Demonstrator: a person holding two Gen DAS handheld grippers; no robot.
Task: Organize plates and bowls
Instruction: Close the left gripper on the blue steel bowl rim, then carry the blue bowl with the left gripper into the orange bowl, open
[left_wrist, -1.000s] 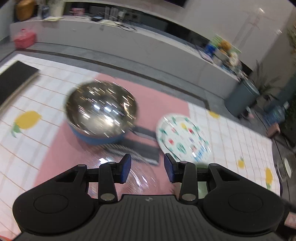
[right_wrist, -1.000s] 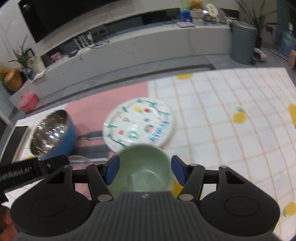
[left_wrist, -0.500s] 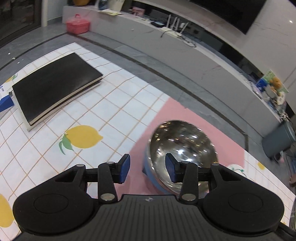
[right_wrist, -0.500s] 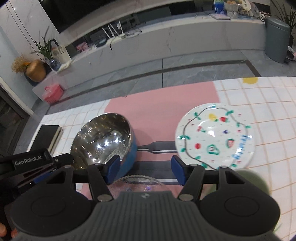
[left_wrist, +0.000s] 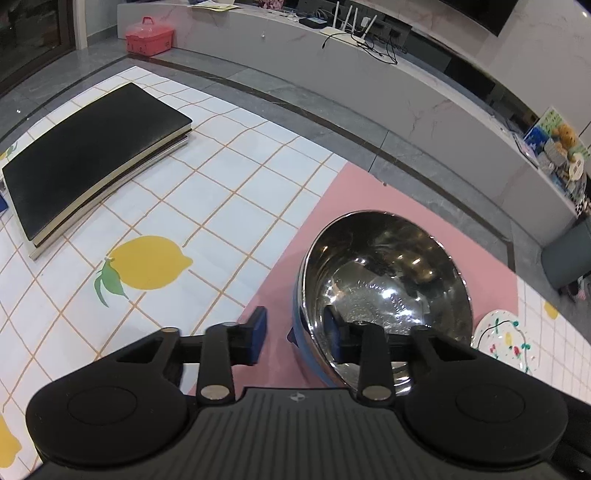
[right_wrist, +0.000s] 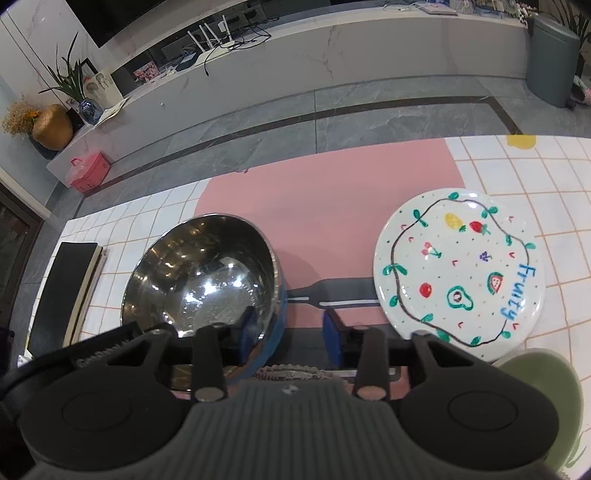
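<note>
A steel bowl with a blue outside (left_wrist: 388, 291) (right_wrist: 207, 280) stands on the pink mat. My left gripper (left_wrist: 295, 338) is open and straddles its near left rim, one finger outside and one inside. My right gripper (right_wrist: 288, 338) is open and straddles the bowl's near right rim the same way. A white fruit-pattern plate (right_wrist: 458, 269) (left_wrist: 506, 345) lies to the right. A green bowl (right_wrist: 543, 406) sits at the lower right. A clear ribbed glass dish (right_wrist: 295, 371) peeks out just below the right gripper.
A black book (left_wrist: 88, 155) (right_wrist: 70, 291) lies on the lemon-print tiled cloth to the left. A black utensil handle (right_wrist: 340, 291) lies between the bowl and the plate. Beyond the table edge are grey floor and a white bench.
Both grippers have moved left and closed in on the steel bowl, now straddling its rim. The green bowl has slid from between the right fingers to the lower right corner.
</note>
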